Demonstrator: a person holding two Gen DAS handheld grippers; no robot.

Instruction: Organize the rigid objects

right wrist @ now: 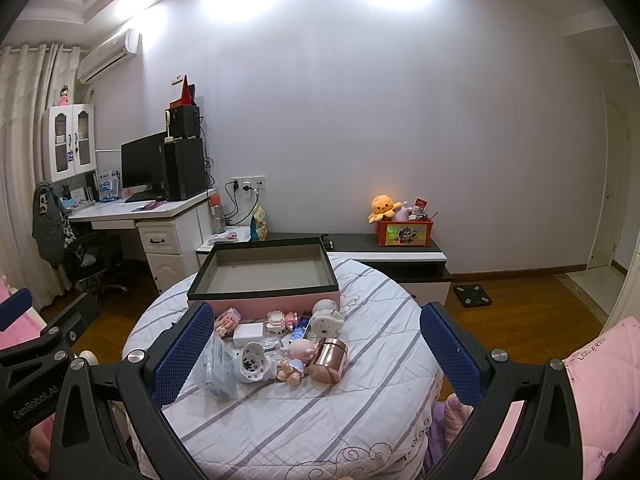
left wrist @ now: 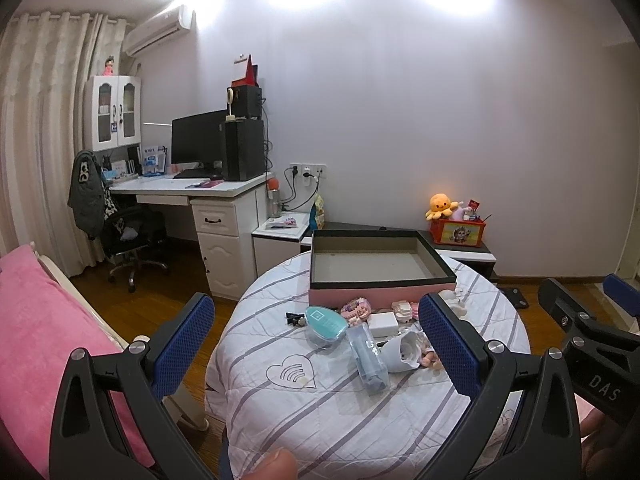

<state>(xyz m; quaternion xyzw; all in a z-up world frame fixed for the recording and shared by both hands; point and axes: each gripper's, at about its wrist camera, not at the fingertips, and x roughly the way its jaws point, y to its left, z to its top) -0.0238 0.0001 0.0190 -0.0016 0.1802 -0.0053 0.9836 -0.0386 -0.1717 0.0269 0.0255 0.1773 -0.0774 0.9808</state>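
Left gripper [left wrist: 316, 344] spread wide, nothing between its blue pads [left wrist: 182, 344], held above the near edge of the round table [left wrist: 320, 412] under a striped quilt. Beyond and between the fingers, apart from them: a teal oval case [left wrist: 325, 322], a clear box [left wrist: 368, 358] lying lengthwise, a white rounded gadget [left wrist: 402, 350] on its side. Behind those, a white adapter [left wrist: 383, 323] and pink block models [left wrist: 356, 310], just in front of the pink box [left wrist: 380, 264], open-topped with a dark rim.

Right gripper [right wrist: 316, 354] likewise gaping, gripping nothing, hanging over the same table. Inside its span, none touched: the clear box against the left pad's line of sight, the white gadget, a small doll [right wrist: 294, 362], a rose-gold canister [right wrist: 329, 360] tipped over. Further out, a white round figure [right wrist: 327, 318] beside the pink box's front wall. Desk [right wrist: 140, 212] and monitor [right wrist: 144, 164] far left.
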